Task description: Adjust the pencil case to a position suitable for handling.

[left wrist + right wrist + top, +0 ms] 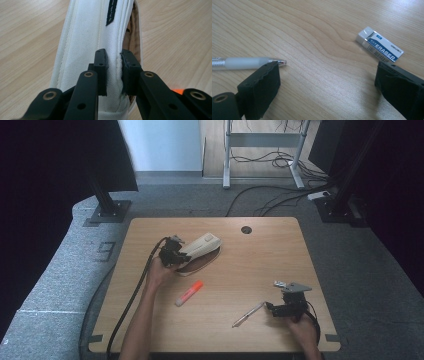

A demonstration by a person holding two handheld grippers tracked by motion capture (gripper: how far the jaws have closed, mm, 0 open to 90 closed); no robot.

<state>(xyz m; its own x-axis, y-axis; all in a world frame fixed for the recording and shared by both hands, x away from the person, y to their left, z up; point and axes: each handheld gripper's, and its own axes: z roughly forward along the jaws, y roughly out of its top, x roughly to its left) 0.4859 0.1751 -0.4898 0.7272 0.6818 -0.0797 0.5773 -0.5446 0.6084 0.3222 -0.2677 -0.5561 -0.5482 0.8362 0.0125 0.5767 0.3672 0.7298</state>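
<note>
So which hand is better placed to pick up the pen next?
Right. The right gripper is open beside the pen; in its own view the pen's tip lies just behind one of its fingers. The left gripper is shut on the white pencil case.

Light wooden table [260, 265] on grey carpet [55, 270], cables [270, 195] beneath a far desk frame [265, 150].

We see a lab or office recording space. A light wooden desk [260, 270] with a cable hole [246, 229] stands on grey carpet [60, 270]. Black stands [107, 205] and dark screens flank it at upper left and upper right, and loose cables [270, 195] trail beneath another desk frame [227, 155] at top centre.
</note>
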